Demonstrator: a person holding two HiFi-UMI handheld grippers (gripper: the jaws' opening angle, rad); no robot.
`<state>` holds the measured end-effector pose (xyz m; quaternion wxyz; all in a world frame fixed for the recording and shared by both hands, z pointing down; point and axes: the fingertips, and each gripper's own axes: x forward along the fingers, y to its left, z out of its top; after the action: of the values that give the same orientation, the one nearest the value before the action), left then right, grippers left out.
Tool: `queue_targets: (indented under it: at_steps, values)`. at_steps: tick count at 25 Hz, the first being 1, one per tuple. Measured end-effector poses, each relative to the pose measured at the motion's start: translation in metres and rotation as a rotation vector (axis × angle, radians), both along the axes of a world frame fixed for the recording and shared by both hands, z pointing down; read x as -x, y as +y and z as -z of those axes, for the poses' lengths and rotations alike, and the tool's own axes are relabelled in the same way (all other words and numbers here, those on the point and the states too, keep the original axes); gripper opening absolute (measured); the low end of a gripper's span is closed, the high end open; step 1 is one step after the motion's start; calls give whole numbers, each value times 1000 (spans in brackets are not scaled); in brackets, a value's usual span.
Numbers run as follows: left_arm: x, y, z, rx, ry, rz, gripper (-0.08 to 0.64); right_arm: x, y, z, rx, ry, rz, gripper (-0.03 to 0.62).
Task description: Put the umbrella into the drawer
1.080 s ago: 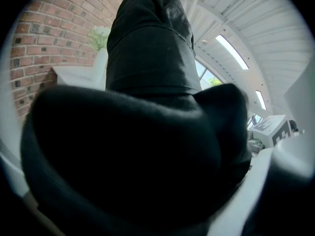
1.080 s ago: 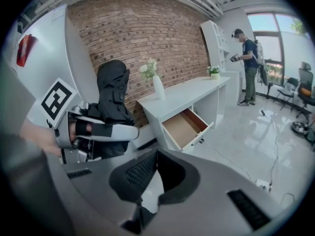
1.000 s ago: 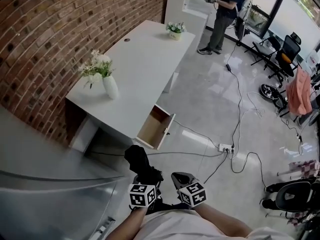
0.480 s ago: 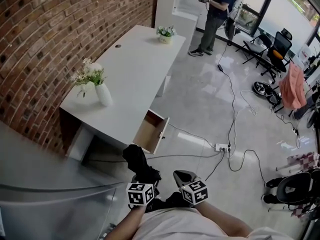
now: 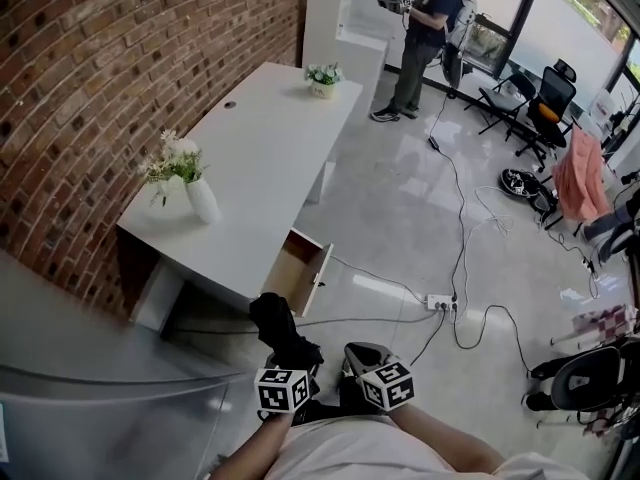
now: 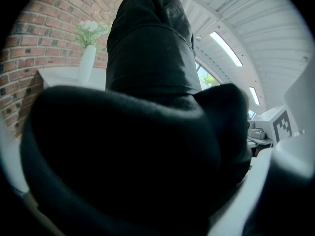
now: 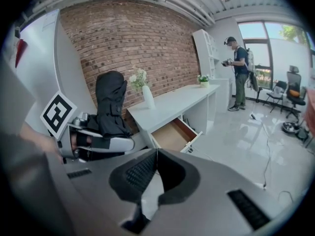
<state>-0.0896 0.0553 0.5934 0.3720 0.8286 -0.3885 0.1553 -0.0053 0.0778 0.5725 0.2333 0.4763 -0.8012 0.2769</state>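
Observation:
A folded black umbrella [image 5: 281, 326] stands up out of my left gripper [image 5: 296, 360], which is shut on its lower part. The dark umbrella fabric [image 6: 147, 77] fills almost the whole left gripper view and hides the jaws. From the right gripper view the umbrella [image 7: 110, 102] shows upright at the left. My right gripper [image 5: 362, 354] hangs just right of it, its jaws shut tip to tip [image 7: 156, 152] with nothing between them. The open wooden drawer [image 5: 301, 269] juts from the white desk [image 5: 270, 138] ahead of both grippers; inside, the drawer [image 7: 172, 134] looks bare.
A white vase of flowers [image 5: 201, 200] stands on the desk's near end and a small potted plant [image 5: 322, 80] at its far end. Brick wall at left. A power strip [image 5: 441, 304] and cables lie on the floor at right. A person [image 5: 418, 38] stands at the back.
The head view has swung a little, so the desk and drawer sit further left. Both grippers keep their places at the bottom, the umbrella still held in the left one.

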Motion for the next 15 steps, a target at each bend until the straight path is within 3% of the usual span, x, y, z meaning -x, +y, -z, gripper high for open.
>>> queue_targets:
  at_steps: [6,15]
  values:
    - [-12,-13,-4,7,-24,17,233,-8,-20,-4,5,-19,40,17]
    - [-49,-54,3,16,-45,66,233,-40,-92,1,-12,-66,104,17]
